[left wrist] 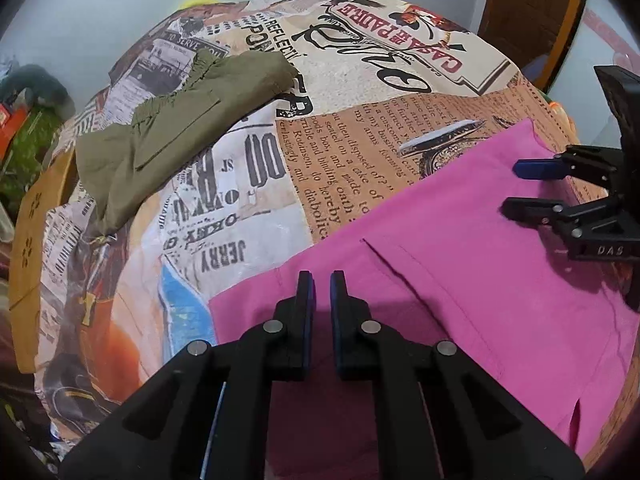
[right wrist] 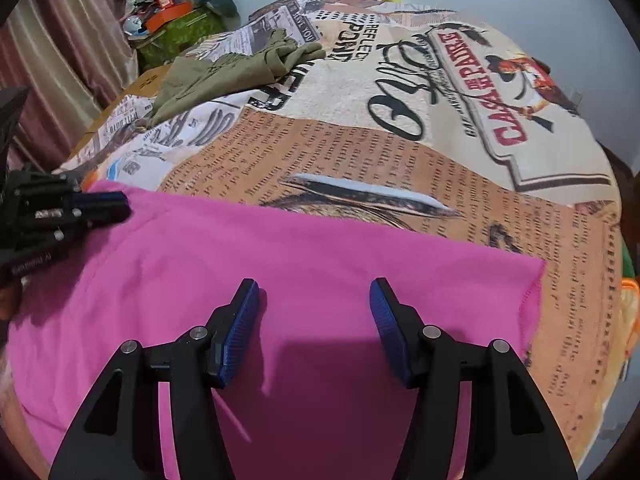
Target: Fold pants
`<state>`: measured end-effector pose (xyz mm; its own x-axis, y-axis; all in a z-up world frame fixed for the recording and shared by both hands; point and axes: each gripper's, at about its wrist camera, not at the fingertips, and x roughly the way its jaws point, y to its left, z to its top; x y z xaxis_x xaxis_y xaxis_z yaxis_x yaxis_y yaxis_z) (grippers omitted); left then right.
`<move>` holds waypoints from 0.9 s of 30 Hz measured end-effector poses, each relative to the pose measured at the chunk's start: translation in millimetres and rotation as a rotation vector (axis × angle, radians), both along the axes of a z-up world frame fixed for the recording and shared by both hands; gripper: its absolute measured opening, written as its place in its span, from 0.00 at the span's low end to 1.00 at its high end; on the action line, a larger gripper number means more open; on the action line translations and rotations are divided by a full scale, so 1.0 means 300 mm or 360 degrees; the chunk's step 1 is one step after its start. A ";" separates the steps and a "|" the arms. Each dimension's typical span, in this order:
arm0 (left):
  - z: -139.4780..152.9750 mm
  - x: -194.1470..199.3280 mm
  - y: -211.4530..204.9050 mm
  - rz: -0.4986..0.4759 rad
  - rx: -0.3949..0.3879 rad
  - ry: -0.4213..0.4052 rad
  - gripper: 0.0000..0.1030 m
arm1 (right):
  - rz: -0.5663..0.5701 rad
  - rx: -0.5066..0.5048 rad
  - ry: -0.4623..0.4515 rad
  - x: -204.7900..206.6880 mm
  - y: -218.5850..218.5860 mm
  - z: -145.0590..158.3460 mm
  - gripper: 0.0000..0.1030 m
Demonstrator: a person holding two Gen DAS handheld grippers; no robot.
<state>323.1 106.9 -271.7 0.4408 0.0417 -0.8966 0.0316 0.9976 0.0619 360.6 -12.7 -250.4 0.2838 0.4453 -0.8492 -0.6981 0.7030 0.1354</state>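
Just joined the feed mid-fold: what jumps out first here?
The bright pink pants spread flat across the near side of the newspaper-print bedcover, under both grippers. Farther back on the left lies a folded olive-green garment.

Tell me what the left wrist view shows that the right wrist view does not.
Only the left wrist view shows the wooden door and the pocket seam on the pink pants. Only the right wrist view shows the striped curtain and the pants' frayed edge. Both show the pink pants, the olive pants, the printed bedspread and both grippers.
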 end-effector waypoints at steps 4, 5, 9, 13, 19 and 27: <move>0.008 -0.032 -0.005 -0.0016 0.0065 -0.0039 0.09 | -0.0031 -0.0031 -0.0028 -0.022 -0.062 0.000 0.52; 0.009 -0.038 -0.003 -0.0008 0.0068 -0.0042 0.09 | -0.0039 -0.0039 -0.0039 -0.031 -0.078 0.002 0.52; 0.015 -0.056 0.020 0.0068 0.0113 -0.0053 0.39 | -0.0107 -0.0096 -0.0073 -0.070 -0.127 0.009 0.55; 0.024 -0.102 0.072 0.0124 0.0003 -0.0071 0.47 | -0.0219 -0.0053 -0.0028 -0.109 -0.195 0.007 0.60; 0.047 -0.165 0.122 0.0221 -0.0036 -0.0073 0.50 | -0.0390 -0.0055 0.0000 -0.157 -0.298 0.016 0.60; 0.066 -0.247 0.191 0.0386 -0.0029 -0.0074 0.50 | -0.0428 -0.0134 -0.0048 -0.223 -0.337 0.048 0.60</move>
<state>249.0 164.2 -251.9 0.4605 0.1355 -0.8773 -0.2115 0.9766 0.0399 293.7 -113.7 -235.9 0.4079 0.2786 -0.8695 -0.4876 0.8716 0.0506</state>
